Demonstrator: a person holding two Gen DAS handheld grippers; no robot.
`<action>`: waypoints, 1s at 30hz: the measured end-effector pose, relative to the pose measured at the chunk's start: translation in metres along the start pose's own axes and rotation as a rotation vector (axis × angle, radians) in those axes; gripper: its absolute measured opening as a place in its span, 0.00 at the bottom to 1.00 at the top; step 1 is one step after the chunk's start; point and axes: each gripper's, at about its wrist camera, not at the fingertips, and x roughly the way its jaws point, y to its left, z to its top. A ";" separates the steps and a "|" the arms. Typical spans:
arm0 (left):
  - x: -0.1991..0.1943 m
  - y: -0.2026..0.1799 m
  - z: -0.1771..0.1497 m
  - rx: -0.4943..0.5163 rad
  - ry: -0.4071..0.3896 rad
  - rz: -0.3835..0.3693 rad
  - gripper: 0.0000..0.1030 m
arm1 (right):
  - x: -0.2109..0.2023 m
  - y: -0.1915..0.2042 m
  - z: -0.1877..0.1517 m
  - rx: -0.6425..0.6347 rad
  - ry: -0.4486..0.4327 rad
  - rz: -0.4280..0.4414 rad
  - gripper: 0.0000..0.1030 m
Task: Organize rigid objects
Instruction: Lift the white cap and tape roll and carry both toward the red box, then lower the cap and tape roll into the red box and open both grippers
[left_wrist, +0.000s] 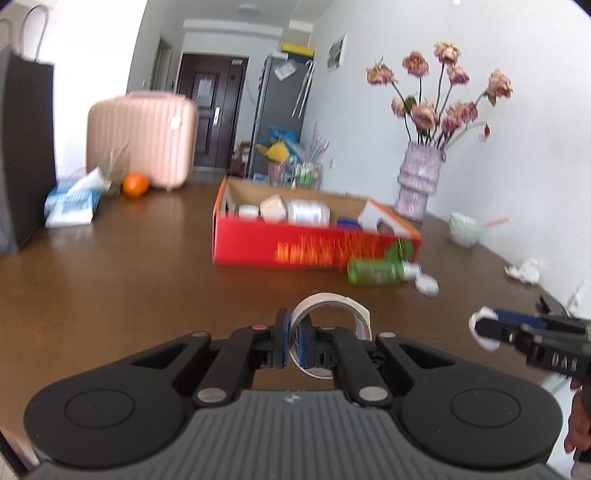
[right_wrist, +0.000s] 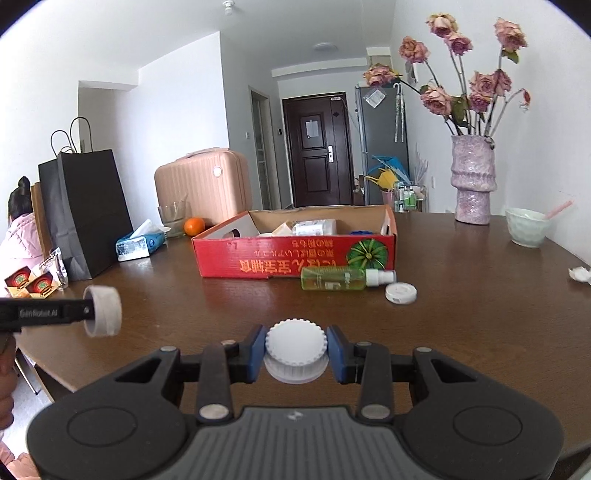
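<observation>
My left gripper is shut on the wall of a white tape roll and holds it above the brown table; it also shows at the left of the right wrist view. My right gripper is shut on a white ribbed-lid jar, held above the table; it shows at the right edge of the left wrist view. A red cardboard box sits mid-table with bottles and jars inside. A green bottle lies on its side before the box, next to a white round lid.
A pink vase of dried roses and a pale green bowl stand at the right. A black paper bag, tissue pack, orange and pink suitcase stand at the left. Crumpled tissue lies far right.
</observation>
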 end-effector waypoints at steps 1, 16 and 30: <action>0.010 0.003 0.011 0.006 -0.012 0.006 0.05 | 0.008 0.000 0.006 -0.009 -0.004 0.007 0.34; 0.277 0.050 0.165 0.155 0.224 0.010 0.05 | 0.254 -0.014 0.165 -0.118 0.147 0.095 0.34; 0.342 0.058 0.162 0.268 0.334 -0.063 0.48 | 0.393 -0.026 0.180 -0.027 0.392 0.171 0.57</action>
